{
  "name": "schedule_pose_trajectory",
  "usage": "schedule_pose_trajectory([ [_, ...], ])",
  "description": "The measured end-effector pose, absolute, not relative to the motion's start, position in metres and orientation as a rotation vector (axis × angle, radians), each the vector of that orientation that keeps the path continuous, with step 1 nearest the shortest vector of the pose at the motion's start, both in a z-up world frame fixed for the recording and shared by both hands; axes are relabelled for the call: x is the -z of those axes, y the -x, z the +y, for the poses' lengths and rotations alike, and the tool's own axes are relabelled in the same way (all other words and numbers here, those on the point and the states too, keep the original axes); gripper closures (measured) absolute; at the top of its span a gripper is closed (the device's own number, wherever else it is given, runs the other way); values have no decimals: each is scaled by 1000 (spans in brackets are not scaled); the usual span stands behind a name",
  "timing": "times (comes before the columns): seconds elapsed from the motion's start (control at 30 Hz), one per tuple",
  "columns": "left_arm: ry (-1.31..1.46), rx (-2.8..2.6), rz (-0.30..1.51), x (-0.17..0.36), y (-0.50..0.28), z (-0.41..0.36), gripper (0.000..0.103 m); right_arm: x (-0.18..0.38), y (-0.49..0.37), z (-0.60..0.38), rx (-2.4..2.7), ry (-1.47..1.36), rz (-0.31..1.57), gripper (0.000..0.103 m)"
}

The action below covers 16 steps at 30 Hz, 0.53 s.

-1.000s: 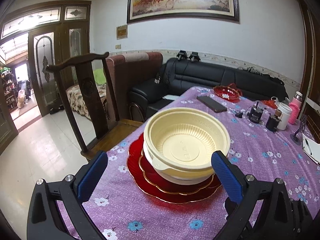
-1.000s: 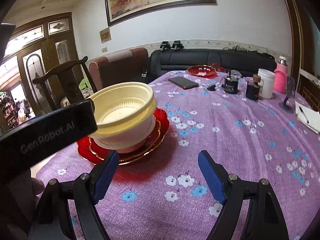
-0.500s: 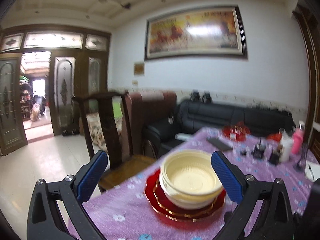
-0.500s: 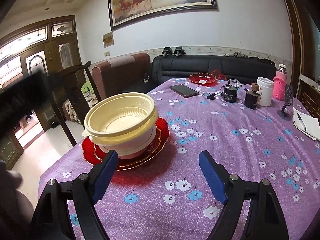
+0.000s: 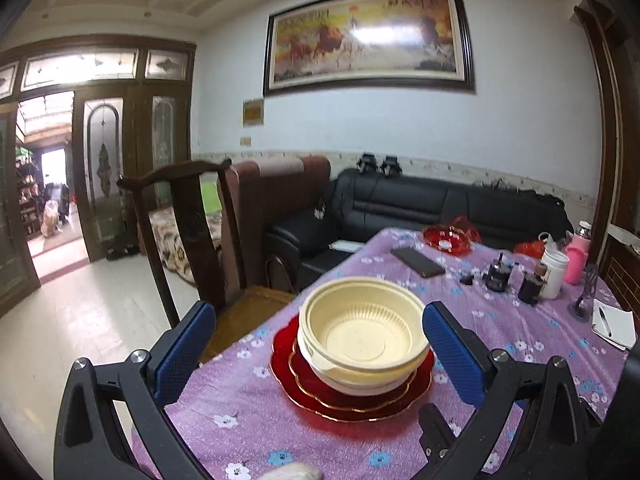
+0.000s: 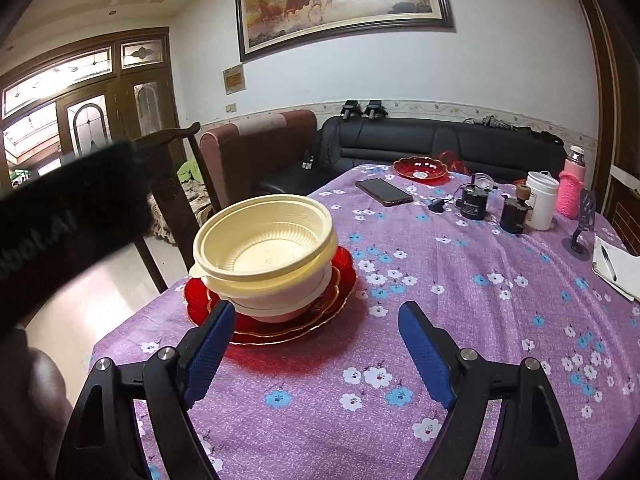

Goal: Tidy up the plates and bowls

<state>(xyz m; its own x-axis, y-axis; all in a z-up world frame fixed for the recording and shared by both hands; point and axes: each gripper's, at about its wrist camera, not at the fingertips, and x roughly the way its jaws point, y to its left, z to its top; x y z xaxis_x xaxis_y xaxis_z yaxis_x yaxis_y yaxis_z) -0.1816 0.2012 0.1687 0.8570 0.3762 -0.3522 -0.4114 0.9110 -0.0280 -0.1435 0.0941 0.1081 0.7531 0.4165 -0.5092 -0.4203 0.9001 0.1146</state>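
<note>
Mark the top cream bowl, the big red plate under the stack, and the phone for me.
top cream bowl (image 5: 356, 330): left wrist view, inner floor.
big red plate (image 6: 256, 336): right wrist view, near rim.
phone (image 6: 383, 192): right wrist view, dark screen.

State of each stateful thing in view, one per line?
Cream bowl: upright, empty, nested on white bowl.
White bowl: upright, on red plates.
Red plates: stacked on tablecloth.
Left gripper: open, empty.
Right gripper: open, empty.
Phone: flat, screen dark.

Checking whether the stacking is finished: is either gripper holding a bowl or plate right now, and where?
Nothing is held. Left gripper and right gripper both stand open, clear of the stacked bowls.
</note>
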Motion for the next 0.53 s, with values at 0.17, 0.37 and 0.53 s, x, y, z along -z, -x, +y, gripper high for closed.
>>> schedule_pose_trajectory([
  [0.17,148,-422,403,-165,169,220,0,-111,136,105,-477,33,562,16],
  [0.37,114,-466,411,-167,160,230,0,-116,124,122,-531,21,604,16],
  [0.53,91,-463,407,-171,157,225,0,-118,114,116,-563,-46,641,16],
])
